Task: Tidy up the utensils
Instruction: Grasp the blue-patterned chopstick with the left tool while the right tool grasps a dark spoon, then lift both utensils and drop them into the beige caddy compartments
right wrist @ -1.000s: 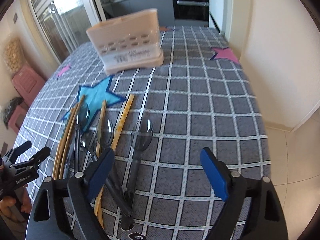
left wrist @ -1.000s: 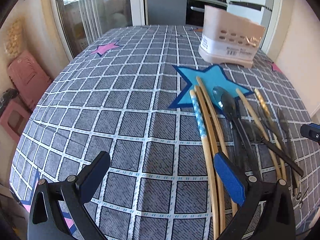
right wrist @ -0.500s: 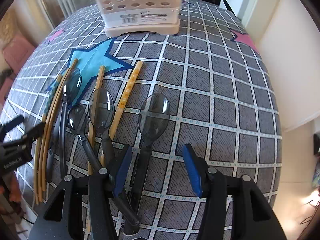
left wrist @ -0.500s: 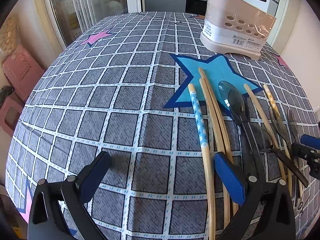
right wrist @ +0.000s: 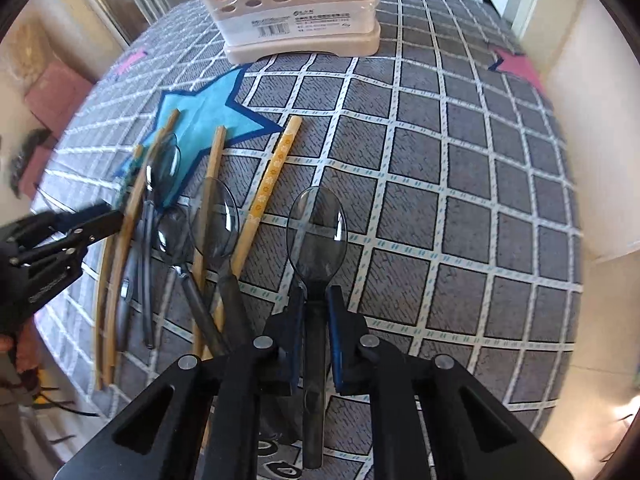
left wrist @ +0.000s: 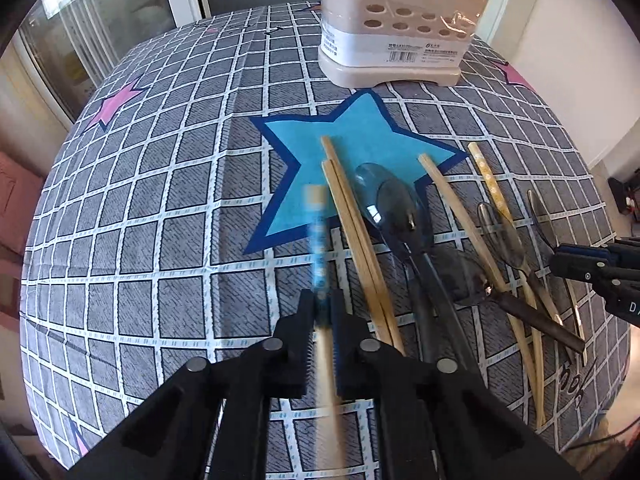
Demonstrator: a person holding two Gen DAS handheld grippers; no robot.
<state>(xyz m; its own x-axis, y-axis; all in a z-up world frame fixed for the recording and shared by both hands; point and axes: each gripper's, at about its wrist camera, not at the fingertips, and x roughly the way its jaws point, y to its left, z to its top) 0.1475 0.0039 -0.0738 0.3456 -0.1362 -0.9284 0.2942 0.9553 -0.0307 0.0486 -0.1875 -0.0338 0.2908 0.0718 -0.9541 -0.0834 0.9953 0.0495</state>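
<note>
Right claw [right wrist: 313, 308] closing on clear spoon [right wrist: 316, 228] handle, chopsticks [right wrist: 270, 178] and spoons left, utensil holder [right wrist: 296, 12] behind

Chopsticks [left wrist: 364, 248]: six
Spoons [right wrist: 316, 232]: five, clear smoky plastic with dark handles
Holder [left wrist: 396, 36]: one, beige
Grippers [right wrist: 314, 312]: two
Blue star [left wrist: 352, 140]: one
Pink stars [left wrist: 114, 106]: two in each view

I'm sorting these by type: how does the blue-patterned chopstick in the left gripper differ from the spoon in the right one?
The blue-patterned chopstick is a thin wooden stick with a printed end; the spoon is smoky clear plastic with a broad bowl and dark handle. The chopstick looks blurred, the spoon sharp. Both point toward the holder, each gripped near its middle between jaws.
</note>
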